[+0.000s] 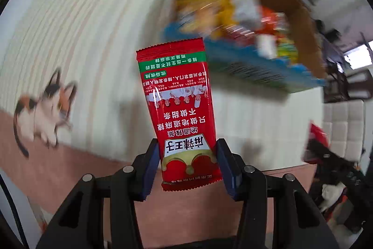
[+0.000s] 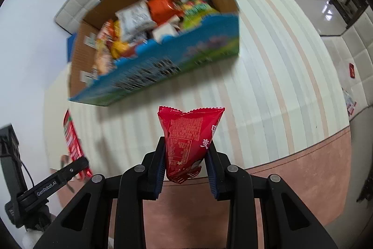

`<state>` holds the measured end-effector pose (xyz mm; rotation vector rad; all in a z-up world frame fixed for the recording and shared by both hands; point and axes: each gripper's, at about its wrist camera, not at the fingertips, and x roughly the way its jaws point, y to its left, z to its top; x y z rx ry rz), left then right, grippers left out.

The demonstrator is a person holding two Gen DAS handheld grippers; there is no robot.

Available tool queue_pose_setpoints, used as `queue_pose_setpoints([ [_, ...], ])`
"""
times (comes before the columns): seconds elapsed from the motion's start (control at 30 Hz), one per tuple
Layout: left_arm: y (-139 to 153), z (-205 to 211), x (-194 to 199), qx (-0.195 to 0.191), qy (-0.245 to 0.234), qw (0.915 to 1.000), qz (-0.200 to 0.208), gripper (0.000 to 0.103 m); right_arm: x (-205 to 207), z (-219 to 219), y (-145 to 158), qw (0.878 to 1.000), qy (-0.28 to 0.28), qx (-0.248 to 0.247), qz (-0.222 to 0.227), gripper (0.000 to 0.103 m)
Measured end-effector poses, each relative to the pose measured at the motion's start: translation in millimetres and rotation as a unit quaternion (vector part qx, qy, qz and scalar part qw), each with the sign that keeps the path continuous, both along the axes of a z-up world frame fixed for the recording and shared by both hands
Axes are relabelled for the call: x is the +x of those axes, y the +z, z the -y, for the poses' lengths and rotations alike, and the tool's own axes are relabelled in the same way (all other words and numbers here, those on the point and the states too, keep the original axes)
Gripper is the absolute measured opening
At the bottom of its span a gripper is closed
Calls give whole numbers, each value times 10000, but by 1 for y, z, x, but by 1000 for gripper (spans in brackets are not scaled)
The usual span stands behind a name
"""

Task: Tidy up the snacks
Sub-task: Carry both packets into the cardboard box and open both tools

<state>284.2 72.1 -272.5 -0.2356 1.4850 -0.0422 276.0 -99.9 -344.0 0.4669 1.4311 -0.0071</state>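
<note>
**Snacks clamped in both grippers above the striped cloth**

Snacks are held in 2 places near the cameras. The left gripper (image 1: 187, 163) has its jaws drawn narrow onto a long red sachet (image 1: 180, 109), the blue pads (image 1: 150, 169) pressing its lower sides while most of the pack stands out beyond the fingertips. The right gripper (image 2: 187, 166) is squeezed tight on a crumpled red packet (image 2: 188, 141), pinched at its lower end, the crimped top edge fanning out above the fingers.

Below both lies a striped tablecloth (image 2: 268, 76), cream with pale bands, edged by a pinkish border (image 2: 291, 179); a cat picture (image 1: 44, 113) sits on it toward the left of the left view. The cloth between the grippers and the box is bare.

Farther out stands an open cardboard box (image 2: 209, 46) with a blue printed front, filled with mixed snack packs (image 2: 149, 18). It stands on the cloth, with bare stripes beside it. In the right view the left gripper shows at the lower left edge, well apart from the box.
</note>
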Motion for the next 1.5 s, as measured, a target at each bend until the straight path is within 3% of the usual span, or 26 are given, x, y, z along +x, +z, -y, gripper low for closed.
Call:
queue_pose_setpoints([
  [0.1,36,19,28,-135,-277,9990,329,46,11,2,23,9997,33,143,209,33],
  [0.23,56,35,84,-248,-388,9974,558,46,37,2,49,9984,85,265,493,33],
  [0.4,54,40,135,-214,-499,9972,510,46,84,9,53,9976,56,287,626,33],
  [0.57,25,46,186,-56,-642,9977,211,46,129,16,40,9983,80,225,538,33],
  [0.87,-36,62,249,183,-1005,9937,-470,47,187,22,-22,9999,34,90,-41,33],
  [1.13,-73,69,264,501,-1206,9879,-836,48,206,16,-69,9982,178,-93,-562,33],
  [1.5,-94,72,256,617,-1155,9859,-1038,48,210,12,-90,9954,337,-215,-875,39],
])
